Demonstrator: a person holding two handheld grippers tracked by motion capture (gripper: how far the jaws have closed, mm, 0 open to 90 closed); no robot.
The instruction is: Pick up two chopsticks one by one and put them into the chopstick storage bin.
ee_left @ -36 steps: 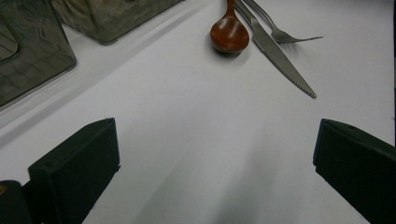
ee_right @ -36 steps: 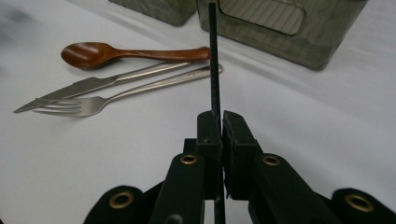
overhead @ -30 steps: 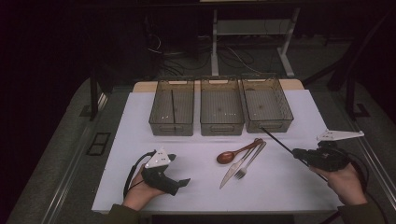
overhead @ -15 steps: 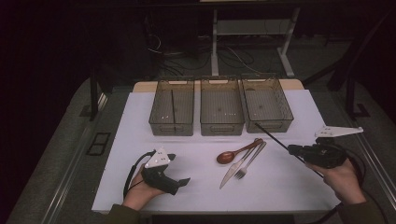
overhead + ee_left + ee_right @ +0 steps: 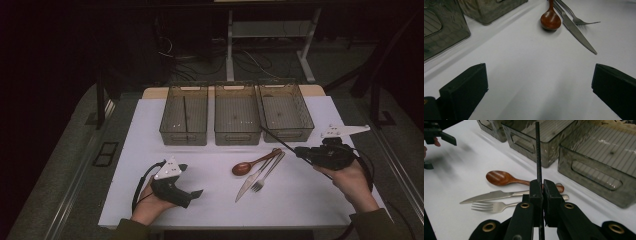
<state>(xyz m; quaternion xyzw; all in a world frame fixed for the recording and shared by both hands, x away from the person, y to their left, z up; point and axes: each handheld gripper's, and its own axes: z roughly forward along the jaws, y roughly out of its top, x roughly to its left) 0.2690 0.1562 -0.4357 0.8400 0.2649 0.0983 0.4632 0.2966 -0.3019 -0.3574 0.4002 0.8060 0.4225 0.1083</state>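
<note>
The thin black ridged chopstick (image 5: 538,150) is clamped between the closed jaws of the right gripper (image 5: 542,185), its free end slanting up toward the front wall of the middle smoky clear plastic bin (image 5: 237,114). In the high view that right gripper (image 5: 299,151) hangs near the right edge of the white table (image 5: 210,165), in front of the right-hand bin (image 5: 286,110).

The left-hand bin (image 5: 183,114) already holds what looks like another dark chopstick (image 5: 184,117), though the dim picture makes this uncertain; the other two bins seem bare. So I judge the sorting barely begun: one stick binned, a second lifted but not yet dropped.

Left on the table, between the grippers in the middle, lie a reddish-brown wooden spoon (image 5: 255,164), a steel serrated table knife (image 5: 254,179) and a steel fork (image 5: 268,173), just beside one another. Each probably needs its own bin.

The left gripper (image 5: 198,192) rests by the front-left part of the table, its jaws spread wide with nothing between them.
</note>
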